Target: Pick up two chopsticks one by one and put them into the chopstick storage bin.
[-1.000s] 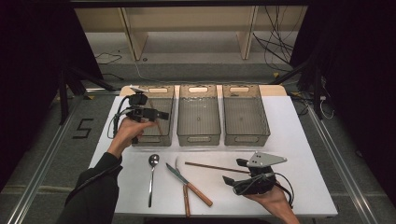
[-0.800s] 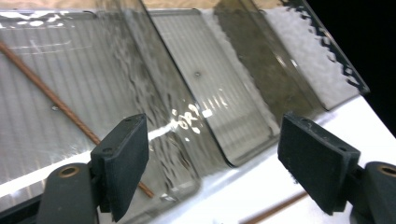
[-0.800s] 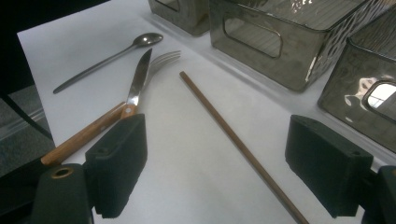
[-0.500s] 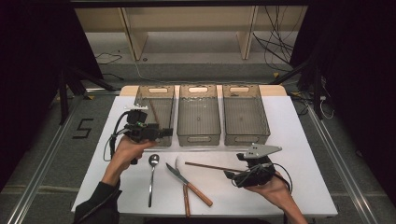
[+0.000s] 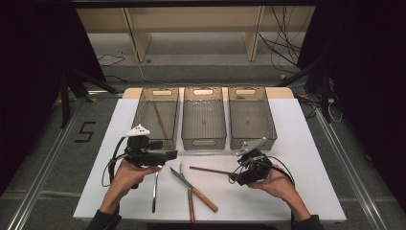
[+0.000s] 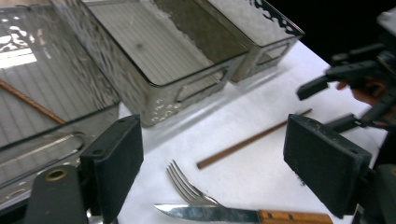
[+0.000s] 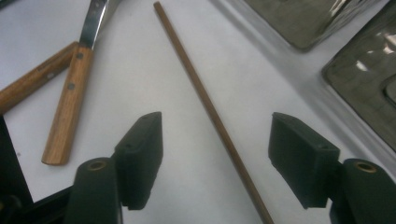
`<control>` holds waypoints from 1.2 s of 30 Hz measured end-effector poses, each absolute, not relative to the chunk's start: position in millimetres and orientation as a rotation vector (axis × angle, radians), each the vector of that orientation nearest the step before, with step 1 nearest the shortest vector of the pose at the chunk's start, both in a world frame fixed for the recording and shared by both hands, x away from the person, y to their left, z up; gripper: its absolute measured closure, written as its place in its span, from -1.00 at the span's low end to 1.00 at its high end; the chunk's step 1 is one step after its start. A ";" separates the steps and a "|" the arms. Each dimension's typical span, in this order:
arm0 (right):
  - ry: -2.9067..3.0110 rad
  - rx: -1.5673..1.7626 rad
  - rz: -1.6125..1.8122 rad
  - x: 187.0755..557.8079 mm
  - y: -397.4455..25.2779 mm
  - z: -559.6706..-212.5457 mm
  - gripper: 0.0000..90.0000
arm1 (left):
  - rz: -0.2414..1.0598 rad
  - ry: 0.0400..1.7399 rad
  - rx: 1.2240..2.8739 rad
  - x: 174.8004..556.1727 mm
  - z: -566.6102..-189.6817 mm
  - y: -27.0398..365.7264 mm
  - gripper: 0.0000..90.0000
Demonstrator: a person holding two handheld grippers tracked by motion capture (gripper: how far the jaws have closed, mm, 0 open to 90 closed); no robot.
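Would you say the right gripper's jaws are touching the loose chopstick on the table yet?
Apart: the right gripper view shows the chopstick between the right gripper's open jaws, with white table visible on both sides.

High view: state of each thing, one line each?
Left tongs: open, empty.
Right tongs: open, astride the loose chopstick.
Left bin: holds one chopstick.
Middle bin: empty.
Right bin: empty.
Knife, fork, spoon: flat on table.

Bright table [image 5: 306, 143], dark surroundings; glare on soft-focus bins [image 6: 154, 56].
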State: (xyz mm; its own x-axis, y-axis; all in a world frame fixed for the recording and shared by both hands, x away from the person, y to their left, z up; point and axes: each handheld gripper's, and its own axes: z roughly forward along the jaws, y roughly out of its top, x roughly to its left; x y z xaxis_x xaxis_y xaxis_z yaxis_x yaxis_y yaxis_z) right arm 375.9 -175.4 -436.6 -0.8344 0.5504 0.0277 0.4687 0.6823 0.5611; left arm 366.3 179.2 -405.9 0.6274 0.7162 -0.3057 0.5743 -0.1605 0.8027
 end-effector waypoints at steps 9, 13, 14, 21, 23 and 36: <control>2.850 0.819 0.716 388.8 -165.1 -443.7 0.00 | 0.190 0.995 1.856 350.1 -417.0 180.1 -0.57; 2.874 0.803 0.650 394.7 -160.1 -445.6 0.08 | 0.173 0.982 1.846 343.3 -422.6 178.5 -0.58; 2.885 0.800 0.639 396.1 -158.6 -445.8 0.10 | 0.173 0.975 1.858 341.6 -424.4 177.3 -0.58; 2.934 0.777 0.539 404.5 -150.7 -448.9 0.24 | 0.199 0.949 1.867 332.7 -424.3 173.9 -0.59; 2.944 0.771 0.513 406.6 -149.3 -451.0 0.28 | 0.201 0.948 1.871 332.2 -425.0 174.5 -0.60; 2.962 0.737 0.374 411.9 -141.7 -457.9 0.49 | 0.204 0.954 1.879 329.4 -429.8 173.1 -0.60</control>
